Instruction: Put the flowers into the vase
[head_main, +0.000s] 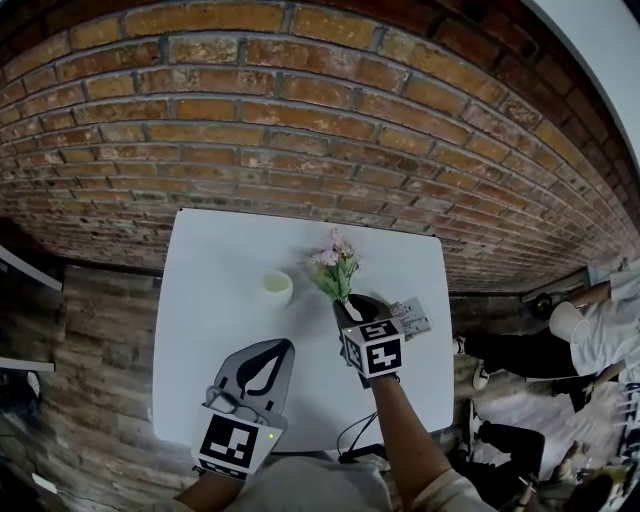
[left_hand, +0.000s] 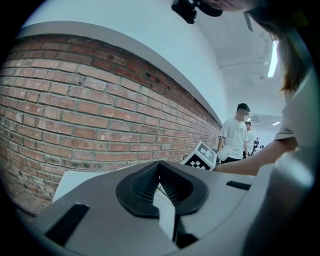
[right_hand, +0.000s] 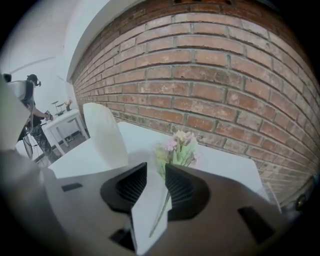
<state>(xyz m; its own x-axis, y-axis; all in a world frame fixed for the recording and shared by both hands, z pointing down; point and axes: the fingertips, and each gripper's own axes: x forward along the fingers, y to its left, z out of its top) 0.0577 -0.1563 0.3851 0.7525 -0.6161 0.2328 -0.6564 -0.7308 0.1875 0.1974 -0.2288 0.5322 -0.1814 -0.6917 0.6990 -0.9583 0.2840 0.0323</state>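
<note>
Our left gripper (head_main: 287, 346) is closed empty; our right gripper (head_main: 351, 301) stands narrowly parted around the flowers (head_main: 334, 265) near the vase (head_main: 277, 287).

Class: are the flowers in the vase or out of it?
Out. The flowers are beside the vase, apart from it, stems between the open right tongs.

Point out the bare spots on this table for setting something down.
Bare: the left side of the table, from the far edge down past the vase to the left hand-held gripper; and the far right corner beyond the flowers. Crowded: the middle, where vase, flowers and the right hand-held gripper bunch together.
</note>
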